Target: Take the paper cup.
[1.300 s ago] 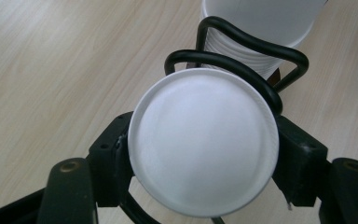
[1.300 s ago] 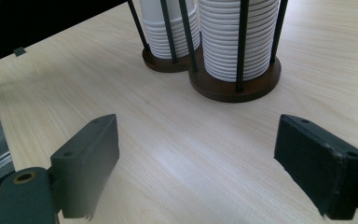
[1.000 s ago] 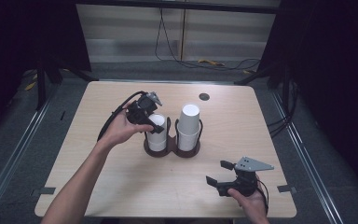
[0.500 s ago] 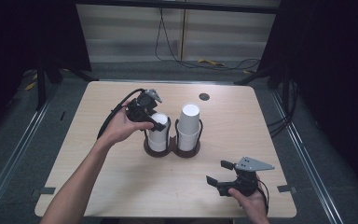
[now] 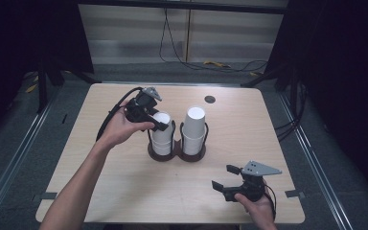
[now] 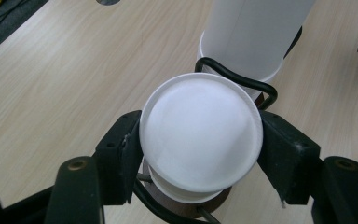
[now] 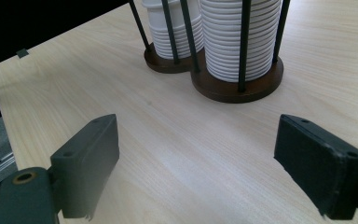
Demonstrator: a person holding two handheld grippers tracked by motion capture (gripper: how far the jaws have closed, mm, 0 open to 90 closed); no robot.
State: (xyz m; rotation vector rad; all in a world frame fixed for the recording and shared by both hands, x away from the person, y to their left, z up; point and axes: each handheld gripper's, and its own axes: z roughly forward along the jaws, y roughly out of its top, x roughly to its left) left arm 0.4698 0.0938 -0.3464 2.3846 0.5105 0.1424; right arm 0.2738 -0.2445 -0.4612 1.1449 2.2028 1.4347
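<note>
The top white paper cup (image 6: 200, 140) has just been closed on by the left claw (image 5: 157, 121), not yet lifted; the right claw (image 5: 228, 178) is held open, empty.

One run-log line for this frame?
left gripper: jaws just closed on top cup of left stack | right gripper: open, idle | holder: on table

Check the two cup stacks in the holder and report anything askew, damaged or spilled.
Nothing stands out. Both stacks of white paper cups, the shorter and the taller, stand upright in the dark wire holder with round brown bases. The left gripper is shut on the shorter stack's top cup. Nothing spilled on the light wooden table.
</note>
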